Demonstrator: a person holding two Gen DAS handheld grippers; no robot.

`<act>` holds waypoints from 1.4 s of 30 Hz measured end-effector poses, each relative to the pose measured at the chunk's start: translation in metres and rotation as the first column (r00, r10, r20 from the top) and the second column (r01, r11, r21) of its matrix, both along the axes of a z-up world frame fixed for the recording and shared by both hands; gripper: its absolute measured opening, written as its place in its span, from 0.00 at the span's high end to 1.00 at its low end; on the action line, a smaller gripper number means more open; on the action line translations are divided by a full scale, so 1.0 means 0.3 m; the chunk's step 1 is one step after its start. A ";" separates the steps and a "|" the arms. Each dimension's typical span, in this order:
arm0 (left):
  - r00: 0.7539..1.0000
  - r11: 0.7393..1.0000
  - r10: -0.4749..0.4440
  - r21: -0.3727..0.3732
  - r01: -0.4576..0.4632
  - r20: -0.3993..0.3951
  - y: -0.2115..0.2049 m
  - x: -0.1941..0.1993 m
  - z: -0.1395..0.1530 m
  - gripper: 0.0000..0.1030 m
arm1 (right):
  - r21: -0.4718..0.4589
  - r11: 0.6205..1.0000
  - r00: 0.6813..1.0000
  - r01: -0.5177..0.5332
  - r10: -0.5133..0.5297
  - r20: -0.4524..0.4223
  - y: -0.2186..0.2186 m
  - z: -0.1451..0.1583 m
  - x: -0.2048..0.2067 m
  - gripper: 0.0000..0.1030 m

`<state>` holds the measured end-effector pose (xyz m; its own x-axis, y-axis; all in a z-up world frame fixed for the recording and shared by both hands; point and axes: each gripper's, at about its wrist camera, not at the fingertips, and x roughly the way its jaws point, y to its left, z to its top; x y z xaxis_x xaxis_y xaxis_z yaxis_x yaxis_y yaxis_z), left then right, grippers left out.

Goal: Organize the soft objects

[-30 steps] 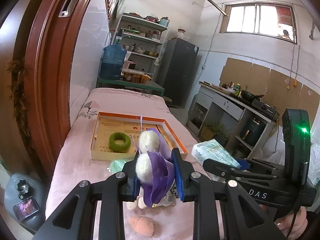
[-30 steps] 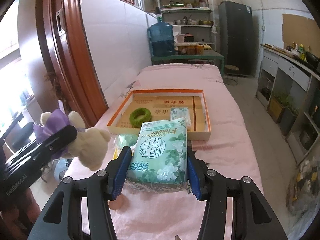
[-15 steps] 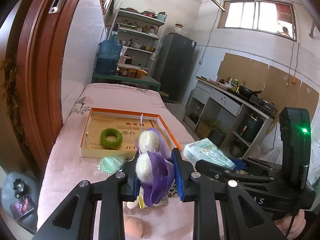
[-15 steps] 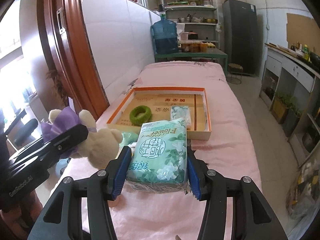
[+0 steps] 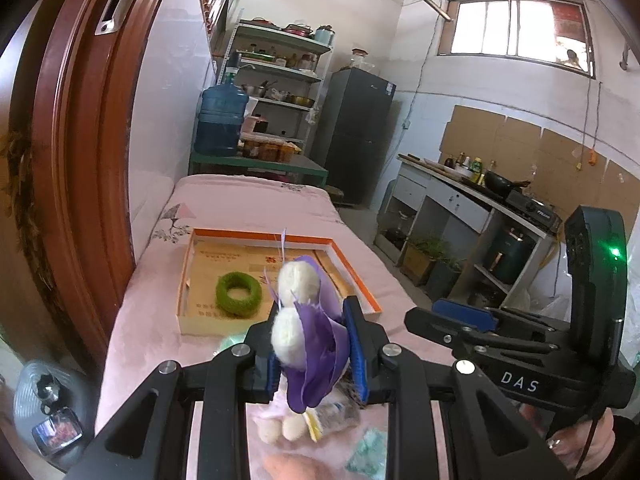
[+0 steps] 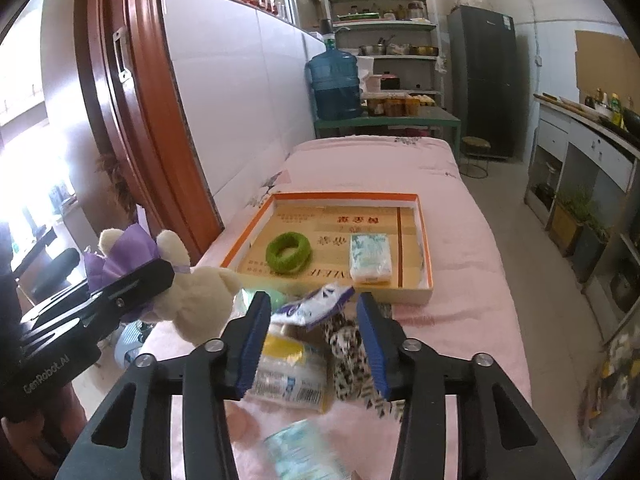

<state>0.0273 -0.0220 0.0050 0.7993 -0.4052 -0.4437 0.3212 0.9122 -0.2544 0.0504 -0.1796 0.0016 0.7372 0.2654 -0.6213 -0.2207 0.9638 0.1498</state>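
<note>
My left gripper is shut on a cream plush bear with a purple bow, held above the pink-covered table; the bear also shows in the right wrist view. My right gripper is open and empty. The green tissue pack it held lies blurred on the cloth below its fingers. An orange-rimmed tray ahead holds a green ring and a small tissue packet. Under the right gripper lie a yellow packet, a purple-white wrapper and a leopard-print item.
A brown door frame stands at the left. A blue water jug, shelves and a dark fridge are at the back. A kitchen counter runs along the right. The pink table drops off at its right edge.
My right gripper has opened and let go of the green tissue pack, which has dropped to the cloth below. The left gripper still holds the bear and has shifted slightly.
</note>
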 end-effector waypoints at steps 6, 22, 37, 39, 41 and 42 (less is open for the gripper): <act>0.999 0.999 0.038 -0.001 -0.038 -0.010 0.043 0.088 -0.004 0.73 | 0.104 0.987 0.981 -0.123 0.136 -0.136 -0.042 -0.072 0.055 0.38; 0.996 0.997 0.073 -0.015 -0.073 -0.049 0.080 0.181 -0.062 0.73 | -0.089 0.903 0.829 -0.421 0.343 -0.443 0.045 -0.399 -0.023 0.24; 0.996 0.998 0.060 -0.017 -0.061 -0.067 0.067 0.212 -0.084 0.73 | -0.059 0.925 0.868 -0.376 0.330 -0.371 0.026 -0.286 -0.023 0.53; 0.996 0.998 0.059 -0.017 -0.060 -0.066 0.065 0.209 -0.083 0.73 | -0.055 0.926 0.878 -0.373 0.333 -0.343 0.024 -0.244 -0.011 0.53; 0.996 0.998 0.058 -0.016 -0.060 -0.065 0.064 0.210 -0.084 0.73 | -0.041 0.929 0.888 -0.368 0.338 -0.312 0.018 -0.196 0.006 0.53; 0.996 0.998 0.057 -0.016 -0.058 -0.064 0.064 0.212 -0.084 0.73 | -0.034 0.931 0.893 -0.364 0.339 -0.296 0.014 -0.175 0.015 0.53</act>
